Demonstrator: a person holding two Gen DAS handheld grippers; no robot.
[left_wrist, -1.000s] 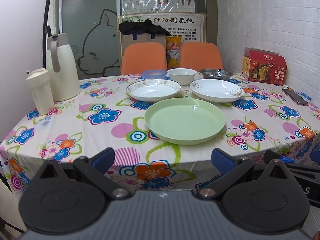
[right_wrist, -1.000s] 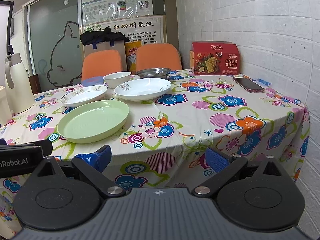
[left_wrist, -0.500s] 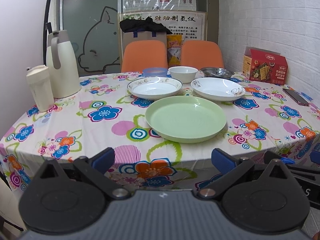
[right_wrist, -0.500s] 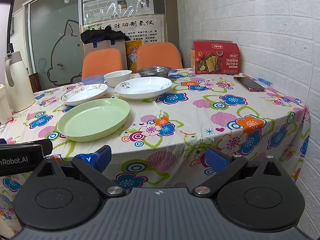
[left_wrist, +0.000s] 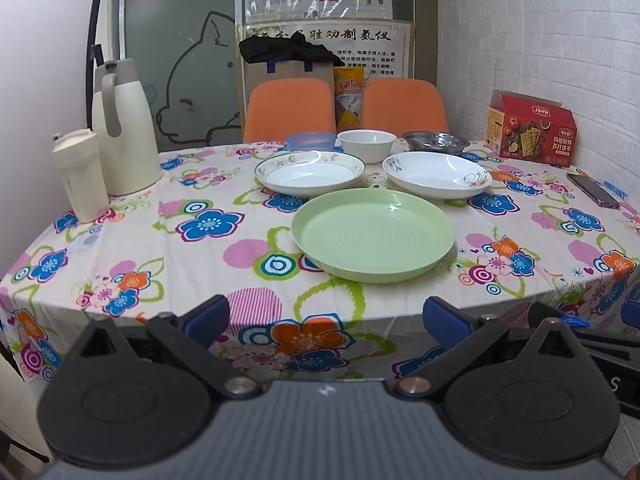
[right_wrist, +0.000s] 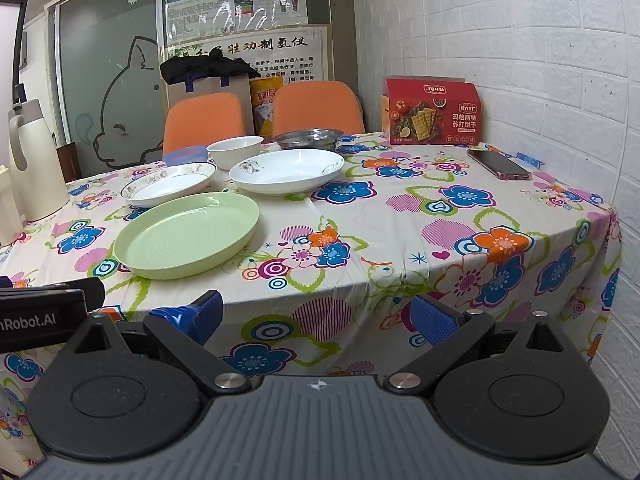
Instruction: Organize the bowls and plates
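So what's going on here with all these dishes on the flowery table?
A person holds a gripper in each hand, facing the table to tidy the dishes. Nothing is picked up yet: the left gripper and right gripper are both open and short of the table edge. The green plate lies nearest, two white plates behind it, then a blue bowl, a white bowl and a metal bowl.

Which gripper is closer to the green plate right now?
Left. The left gripper faces the green plate almost straight ahead, short of the table edge. The right gripper sits off to the plate's right; both are open and empty.
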